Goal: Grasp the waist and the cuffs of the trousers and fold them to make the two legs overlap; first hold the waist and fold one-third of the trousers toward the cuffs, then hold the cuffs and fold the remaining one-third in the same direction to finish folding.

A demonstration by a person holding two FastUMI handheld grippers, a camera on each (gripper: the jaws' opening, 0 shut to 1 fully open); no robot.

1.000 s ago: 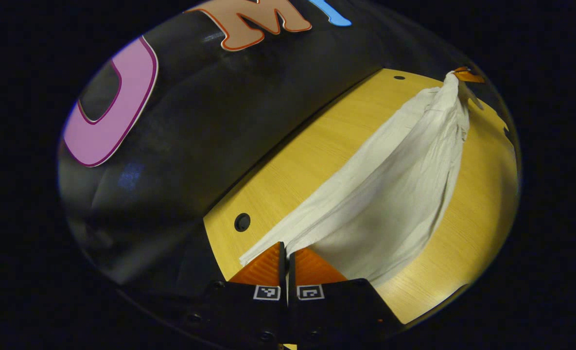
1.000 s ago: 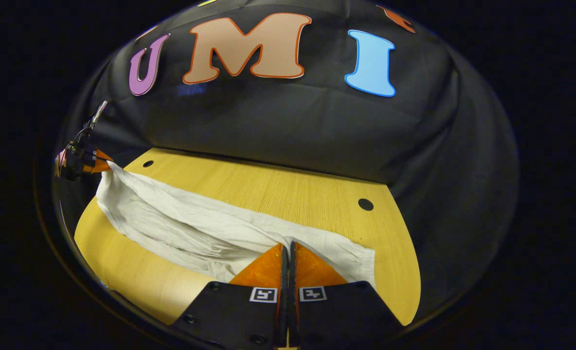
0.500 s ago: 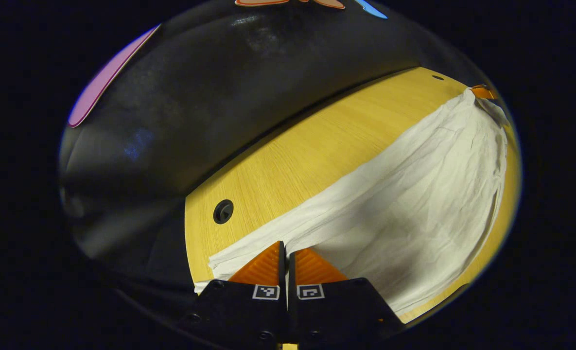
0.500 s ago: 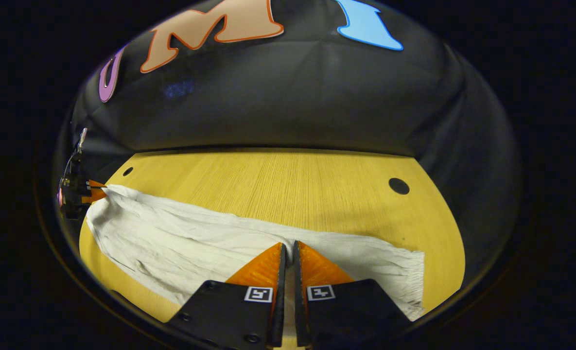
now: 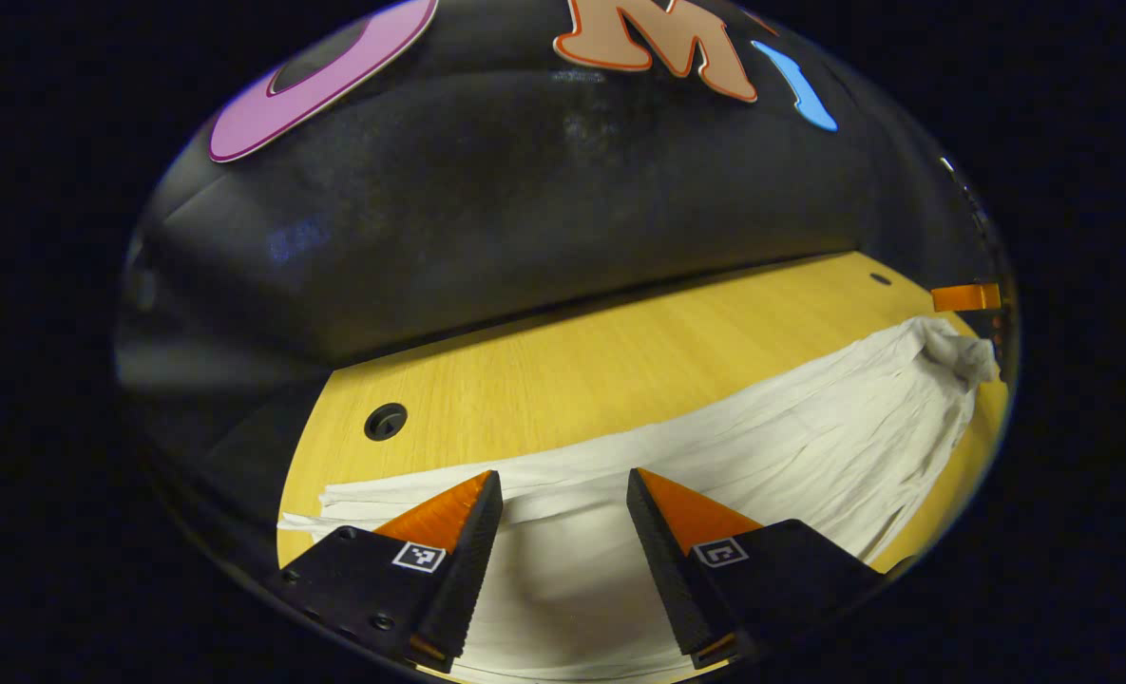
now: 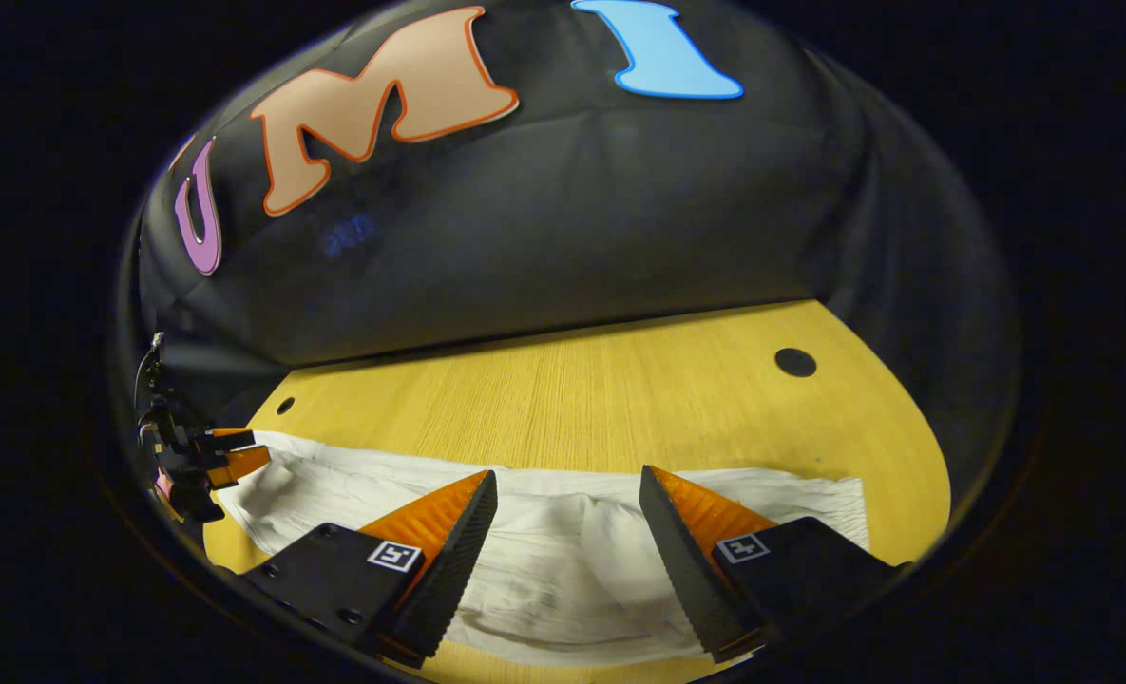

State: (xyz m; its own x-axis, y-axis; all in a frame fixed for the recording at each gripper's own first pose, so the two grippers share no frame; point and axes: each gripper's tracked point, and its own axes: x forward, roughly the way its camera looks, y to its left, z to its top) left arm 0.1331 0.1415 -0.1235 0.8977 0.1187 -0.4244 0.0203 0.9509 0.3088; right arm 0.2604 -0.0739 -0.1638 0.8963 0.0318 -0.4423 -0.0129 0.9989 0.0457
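Observation:
White trousers (image 5: 734, 465) lie flat in a long band along the near part of the yellow wooden table (image 5: 563, 370). In the left gripper view my left gripper (image 5: 563, 489) stands open just above one end of the cloth, nothing between its fingers. At the far right of that view the right gripper (image 5: 966, 297) hovers beside the bunched other end. In the right gripper view my right gripper (image 6: 567, 484) is open over the trousers (image 6: 543, 560), near their gathered end. The left gripper (image 6: 220, 451) shows far left at the cloth's other end, open.
The table (image 6: 601, 399) has small round holes (image 5: 385, 421) (image 6: 795, 362) near its corners. The black booth wall rises right behind the table's far edge. Bare wood lies between the trousers and that wall.
Both grippers lowered the stretched trousers onto the table, then opened and let go. The cloth now lies flat instead of hanging between them.

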